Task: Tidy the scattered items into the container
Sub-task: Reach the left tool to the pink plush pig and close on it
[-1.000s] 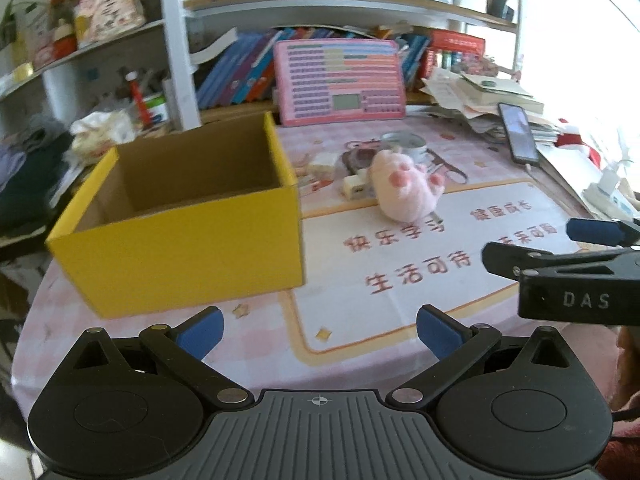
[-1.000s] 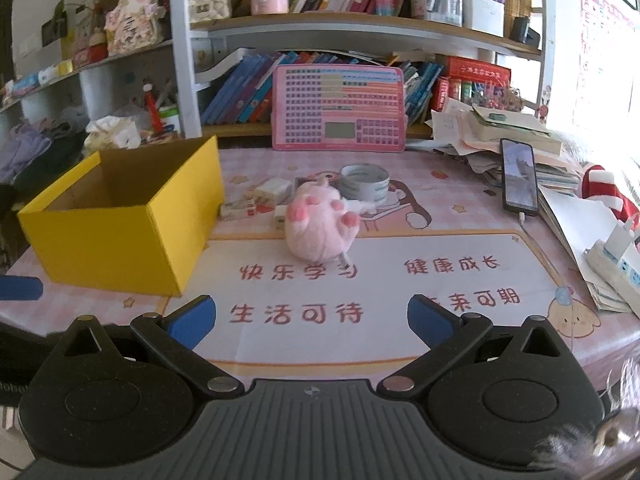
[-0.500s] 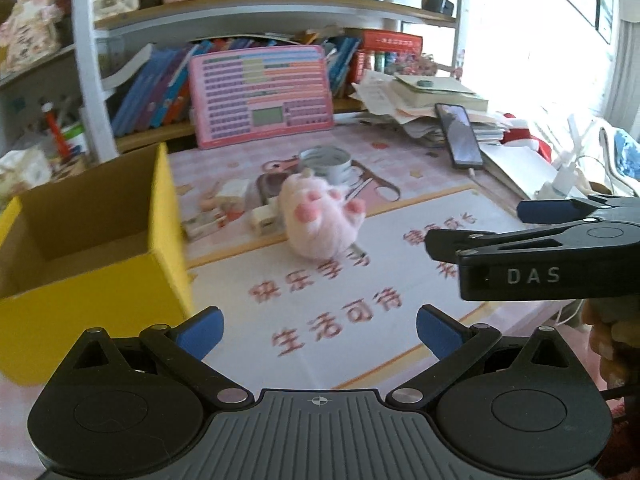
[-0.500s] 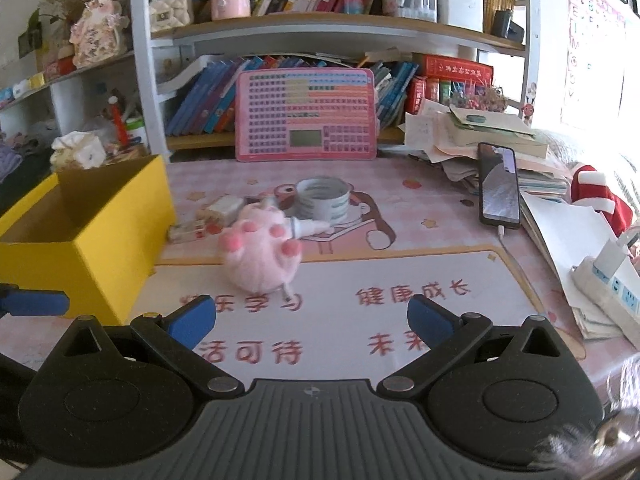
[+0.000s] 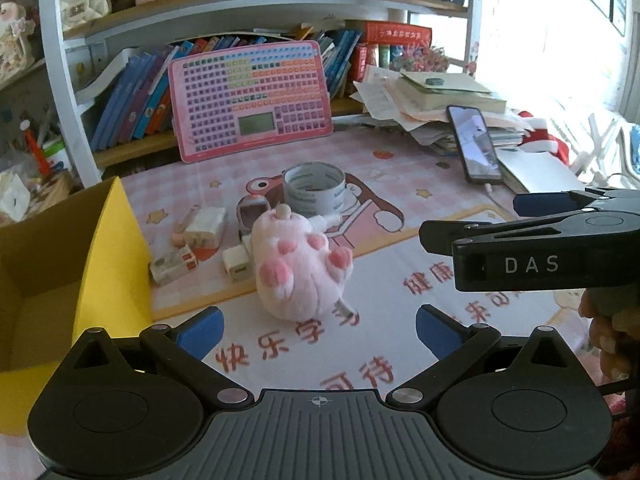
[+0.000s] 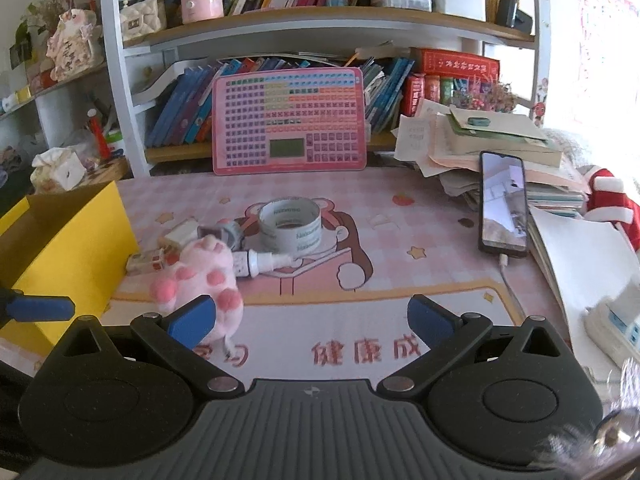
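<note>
Approach step, nothing yet boxed: pink plush toy (image 5: 304,268) mid-frame on tabletop (image 5: 400,184), yellow box (image 5: 108,264) lower left, both grippers' jaws wide, seemingly empty; next, straddle and close.

The left gripper (image 5: 319,328), black with blue-padded fingers, fills the lower part of its own view, jaws spread wide and empty. The right gripper (image 6: 311,316) is likewise spread and empty; in the left view it enters from the right edge, with the person's fingertips (image 5: 606,340) at lower right.
</note>
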